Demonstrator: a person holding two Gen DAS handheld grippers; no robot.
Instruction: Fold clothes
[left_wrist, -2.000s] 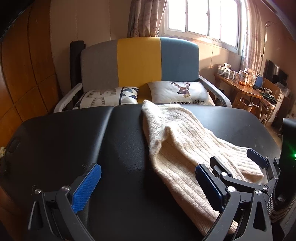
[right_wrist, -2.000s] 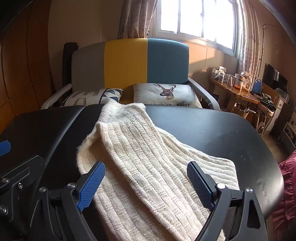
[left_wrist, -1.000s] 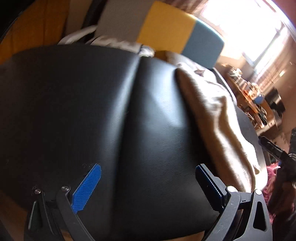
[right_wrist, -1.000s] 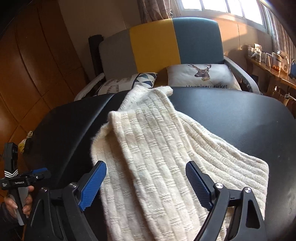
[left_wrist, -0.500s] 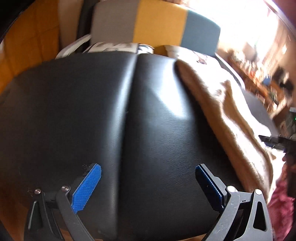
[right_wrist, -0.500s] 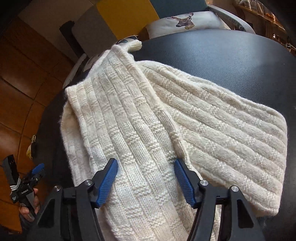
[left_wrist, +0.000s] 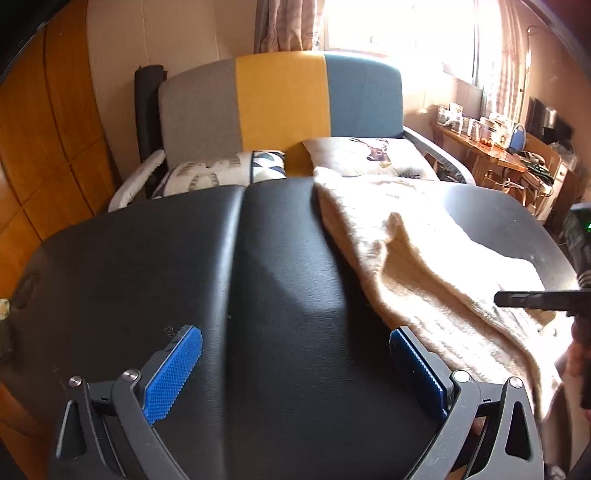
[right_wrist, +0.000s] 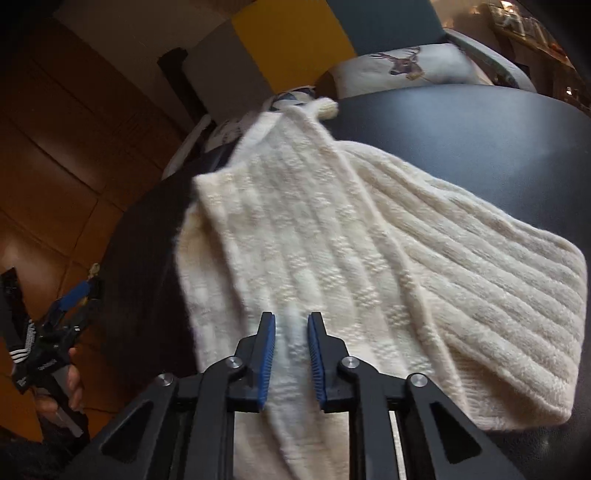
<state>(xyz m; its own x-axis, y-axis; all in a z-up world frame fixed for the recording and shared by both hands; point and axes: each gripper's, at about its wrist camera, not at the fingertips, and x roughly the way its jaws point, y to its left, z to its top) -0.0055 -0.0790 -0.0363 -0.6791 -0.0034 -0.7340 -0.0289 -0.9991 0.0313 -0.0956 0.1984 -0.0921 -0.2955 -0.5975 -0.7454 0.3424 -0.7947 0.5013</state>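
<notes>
Cream rib-knit sweater, partly folded, rumpled across my black counter, near end overhanging the edge.

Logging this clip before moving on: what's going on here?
A person with a gripper in each hand is folding a cream knitted sweater on a black padded table. The right gripper has its jaws pinched on a fold of the sweater near the table's front edge. The left gripper hangs open over bare table, touching nothing.
</notes>
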